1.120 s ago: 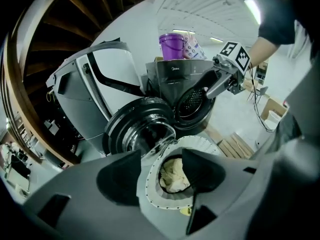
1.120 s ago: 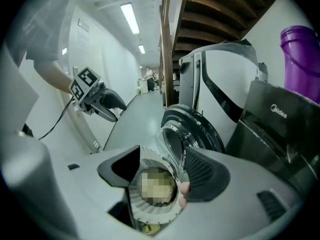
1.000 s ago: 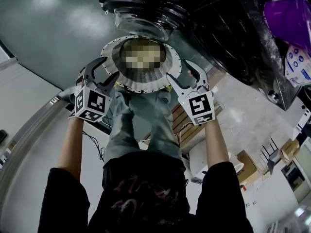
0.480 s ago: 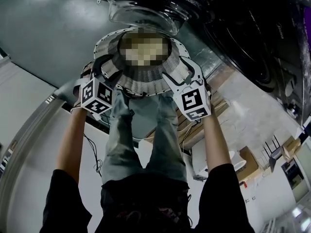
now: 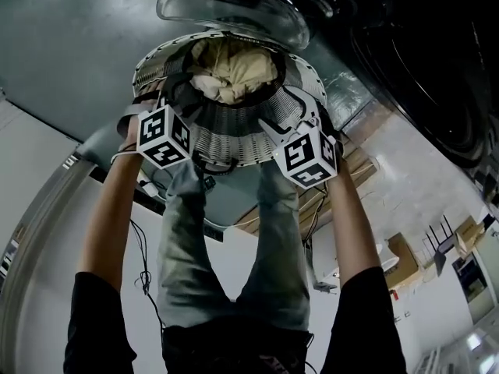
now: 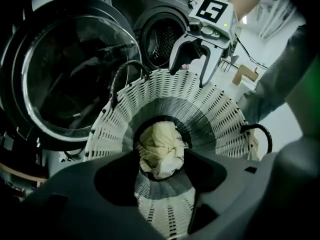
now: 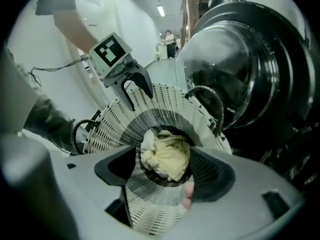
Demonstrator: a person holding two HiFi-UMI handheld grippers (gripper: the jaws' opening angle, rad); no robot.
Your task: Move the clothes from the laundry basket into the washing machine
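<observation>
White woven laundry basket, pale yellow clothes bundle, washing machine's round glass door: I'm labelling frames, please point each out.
White woven laundry basket (image 5: 234, 142): head view, near side wall.
Pale yellow clothes bundle (image 7: 167, 156): right gripper view, middle of bundle.
Round glass door (image 6: 70, 74): left gripper view, glass pane.

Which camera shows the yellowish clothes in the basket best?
The right gripper view: the clothes fill the bottom of the basket, large and bright. The left gripper view shows them slightly smaller and dimmer. The head view shows them smallest.
</observation>
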